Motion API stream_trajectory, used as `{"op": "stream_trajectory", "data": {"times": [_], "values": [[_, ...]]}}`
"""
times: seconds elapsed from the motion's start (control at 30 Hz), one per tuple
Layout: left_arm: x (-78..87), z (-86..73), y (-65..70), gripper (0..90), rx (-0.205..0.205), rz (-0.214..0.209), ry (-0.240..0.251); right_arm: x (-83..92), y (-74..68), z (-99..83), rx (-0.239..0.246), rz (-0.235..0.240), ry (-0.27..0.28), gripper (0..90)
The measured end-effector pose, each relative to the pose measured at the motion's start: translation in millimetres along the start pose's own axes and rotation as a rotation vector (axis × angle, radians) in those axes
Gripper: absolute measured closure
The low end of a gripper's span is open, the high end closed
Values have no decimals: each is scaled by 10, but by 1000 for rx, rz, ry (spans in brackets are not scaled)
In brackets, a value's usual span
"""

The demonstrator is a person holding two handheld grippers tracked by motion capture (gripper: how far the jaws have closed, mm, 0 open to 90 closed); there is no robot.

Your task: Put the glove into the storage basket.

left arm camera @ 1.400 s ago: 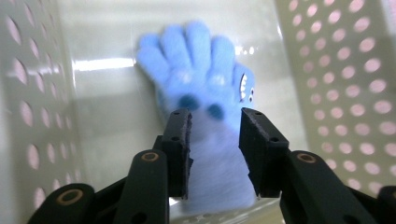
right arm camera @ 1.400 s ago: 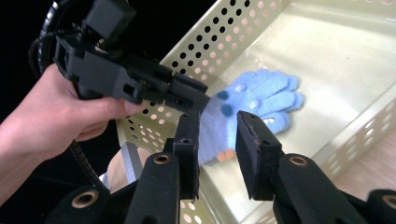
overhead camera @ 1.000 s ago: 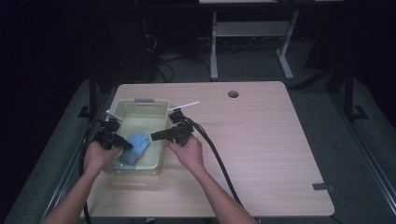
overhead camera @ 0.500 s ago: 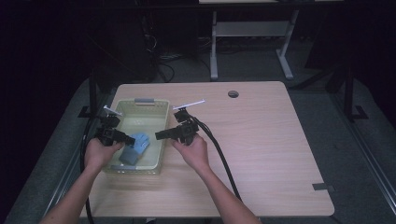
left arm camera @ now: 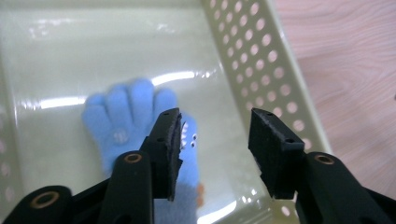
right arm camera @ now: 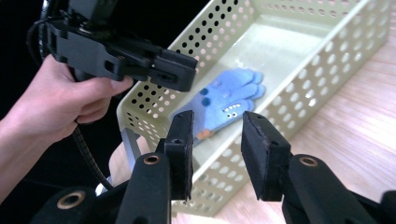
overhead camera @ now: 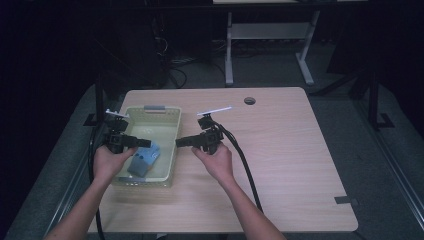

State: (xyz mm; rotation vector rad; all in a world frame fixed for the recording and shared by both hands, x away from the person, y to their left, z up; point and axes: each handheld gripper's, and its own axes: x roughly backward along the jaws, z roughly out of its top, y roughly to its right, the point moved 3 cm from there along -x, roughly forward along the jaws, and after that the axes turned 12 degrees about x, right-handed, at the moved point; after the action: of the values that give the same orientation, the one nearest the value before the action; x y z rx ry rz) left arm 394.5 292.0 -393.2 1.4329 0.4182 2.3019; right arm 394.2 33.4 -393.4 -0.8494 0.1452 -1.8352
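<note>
blue glove (overhead camera: pixel 144 159) lies flat on the floor of the pale green perforated basket (overhead camera: pixel 150 111), at its near end, on the left part of the surface (overhead camera: pixel 300 150). left gripper (overhead camera: pixel 146 143) hangs above the glove, jaws spread and just been opening, nothing between them. right gripper (overhead camera: pixel 181 142) sits just right of the basket wall, jaws likewise parted, just been opening, empty.

Free room around the basket

The basket (overhead camera: pixel 172 131) walls block side entry; its top is open, and bare table (overhead camera: pixel 290 150) lies at three o'clock.
</note>
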Motion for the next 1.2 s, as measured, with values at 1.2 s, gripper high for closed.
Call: {"op": "stream_trajectory", "data": {"times": [1.2], "values": [[-207,-59,703,354,-102,-165,82,782,347,-187,-47,-97,58,484]]}}
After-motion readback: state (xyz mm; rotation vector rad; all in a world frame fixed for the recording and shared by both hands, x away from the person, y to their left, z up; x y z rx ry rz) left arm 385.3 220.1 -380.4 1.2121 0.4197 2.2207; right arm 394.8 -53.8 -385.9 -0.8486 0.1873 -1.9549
